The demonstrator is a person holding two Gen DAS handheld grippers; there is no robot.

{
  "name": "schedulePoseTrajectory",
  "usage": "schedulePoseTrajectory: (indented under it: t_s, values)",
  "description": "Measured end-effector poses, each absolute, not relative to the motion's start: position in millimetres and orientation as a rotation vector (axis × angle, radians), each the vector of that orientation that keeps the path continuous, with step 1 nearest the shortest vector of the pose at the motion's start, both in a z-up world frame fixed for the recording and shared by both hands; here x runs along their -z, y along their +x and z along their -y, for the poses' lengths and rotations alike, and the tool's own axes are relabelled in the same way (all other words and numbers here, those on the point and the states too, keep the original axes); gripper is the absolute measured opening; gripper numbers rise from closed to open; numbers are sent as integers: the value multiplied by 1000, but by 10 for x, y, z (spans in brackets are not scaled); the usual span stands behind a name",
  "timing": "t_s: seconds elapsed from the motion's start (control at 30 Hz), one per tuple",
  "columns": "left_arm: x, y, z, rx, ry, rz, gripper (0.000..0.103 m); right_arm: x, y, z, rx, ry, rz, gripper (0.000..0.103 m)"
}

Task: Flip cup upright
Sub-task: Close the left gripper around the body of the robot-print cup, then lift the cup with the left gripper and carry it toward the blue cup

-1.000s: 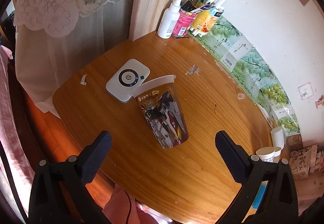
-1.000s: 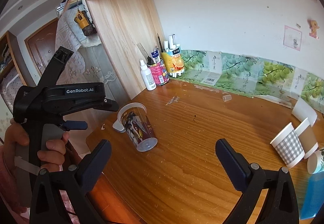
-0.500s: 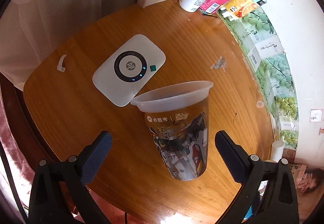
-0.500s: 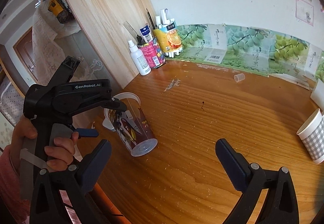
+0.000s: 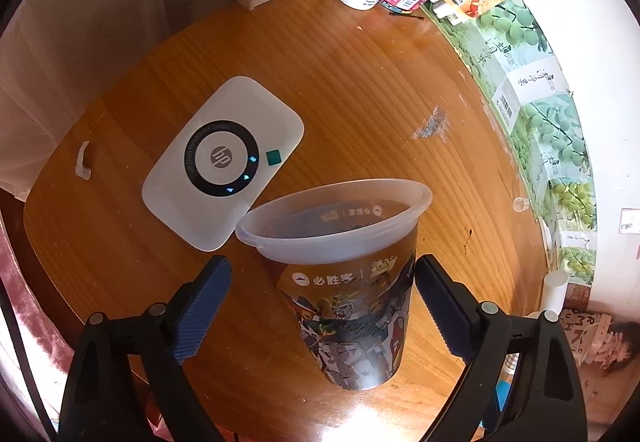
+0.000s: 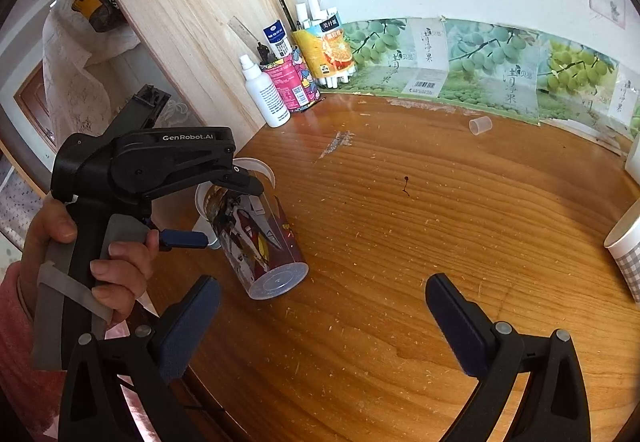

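A clear plastic cup (image 5: 352, 294) with a cartoon robot print lies tilted on its side on the wooden table (image 5: 360, 90), its rim resting on a white HP device (image 5: 224, 162). My left gripper (image 5: 322, 290) is open with its fingers on either side of the cup's upper body, not pressing it. In the right wrist view the cup (image 6: 256, 238) lies with its base toward the camera, and the left gripper's fingers (image 6: 240, 182) straddle it. My right gripper (image 6: 322, 326) is open and empty, above the table to the cup's right.
A white bottle (image 6: 264, 94) and pen holders (image 6: 296, 82) stand at the back by the wooden panel (image 6: 192, 22). A small clear cap (image 6: 480, 125) lies near the wall. Paper cups (image 6: 628, 250) stand at the right edge. The table's left edge is near the cup.
My left gripper has moved down and forward onto the cup, and its fingers have narrowed around it. The right gripper has shifted slightly closer to the table.
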State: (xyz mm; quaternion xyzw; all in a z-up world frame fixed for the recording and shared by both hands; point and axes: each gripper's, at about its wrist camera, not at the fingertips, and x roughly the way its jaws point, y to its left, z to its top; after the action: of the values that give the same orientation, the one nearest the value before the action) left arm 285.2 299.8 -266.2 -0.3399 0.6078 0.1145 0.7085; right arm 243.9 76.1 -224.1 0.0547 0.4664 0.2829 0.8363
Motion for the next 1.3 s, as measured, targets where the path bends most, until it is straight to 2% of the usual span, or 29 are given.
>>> schedulePoseTrajectory:
  t_s: [0.03, 0.1, 0.2, 0.73, 1.3]
  values:
    - [2672, 2873, -2990, -247, -754, -1354, 92, 2239, 2442, -762, -597, 118, -988, 103]
    - [2693, 2890, -2988, -232, -758, -1365, 83, 2237, 2441, -769, -593, 119, -991, 103]
    - [2742, 2920, -2968, -221, -770, -1386, 80, 2228, 2432, -776, -583, 112, -990, 103]
    - [2671, 2977, -2508, -89, -614, -1468, 78, 2136, 2199, -571, -483, 109, -958, 103]
    - [2332, 2571, -1219, 172, -353, -1538, 78, 2008, 1355, 376, -353, 129, -909, 103]
